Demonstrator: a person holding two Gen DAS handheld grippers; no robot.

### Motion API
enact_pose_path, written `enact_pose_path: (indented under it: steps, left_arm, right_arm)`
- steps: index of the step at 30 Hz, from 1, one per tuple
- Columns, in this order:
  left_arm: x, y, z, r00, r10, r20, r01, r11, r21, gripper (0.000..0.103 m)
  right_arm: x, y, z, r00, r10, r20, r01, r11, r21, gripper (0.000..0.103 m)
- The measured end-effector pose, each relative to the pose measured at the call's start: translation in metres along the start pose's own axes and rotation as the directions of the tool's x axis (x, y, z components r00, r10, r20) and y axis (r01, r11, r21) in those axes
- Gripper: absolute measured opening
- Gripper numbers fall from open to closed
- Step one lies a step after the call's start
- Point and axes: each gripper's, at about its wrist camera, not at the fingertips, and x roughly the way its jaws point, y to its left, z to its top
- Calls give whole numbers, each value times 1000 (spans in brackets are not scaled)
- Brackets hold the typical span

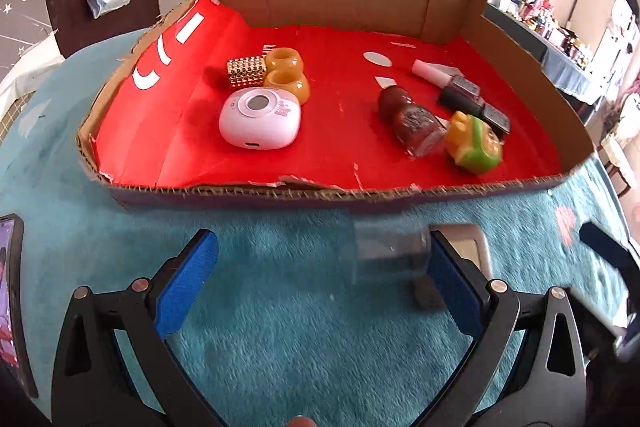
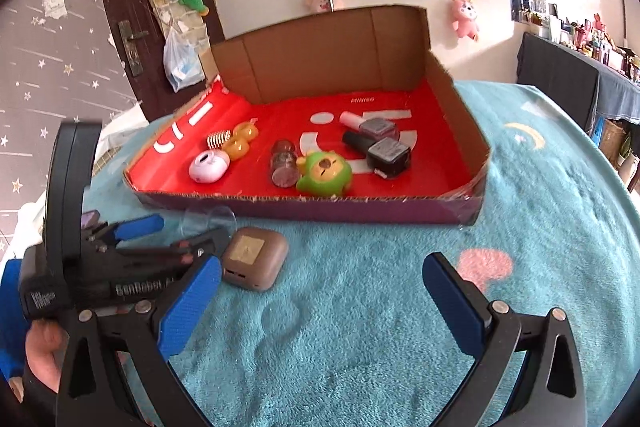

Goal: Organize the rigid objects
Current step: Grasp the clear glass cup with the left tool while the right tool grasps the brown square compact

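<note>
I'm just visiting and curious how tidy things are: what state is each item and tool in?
Left tool: open, around clear cup.
Right tool: open, empty.
Clear cup: on blanket, blurred.
Brown case: closed, outside box.
Cardboard box: open-topped, front wall cut low.
White case: closed, inside box.
Nail polish bottles: capped, lying down.

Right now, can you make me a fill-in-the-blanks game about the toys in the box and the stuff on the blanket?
1. The floor of the box is coloured ____.
2. The brown case lies on the ____, outside the box.
3. The green toy sits ____ the box.
4. The jaws of the right gripper are ____.

Missing words: red; blanket; inside; open
</note>
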Motion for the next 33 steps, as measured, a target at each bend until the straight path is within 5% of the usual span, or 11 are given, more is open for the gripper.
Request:
enact_pose_path:
  steps: [12,27,33]
  left_arm:
    - [3,28,-1,994,107,-22,-107,994,1,102]
    - [-17,35,-32,997,51,-59,-46,996,79,102]
    - [-34,28,-40,1000,-22,-22,23,998,59,102]
  right_arm:
    - [39,34,-9,995,1,-98,-11,995,-100,103]
    - [48,24,-6,986,-88,-145,71,990,-121,102]
    - [43,15,-7,989,-58,-138,44,994,-99,101]
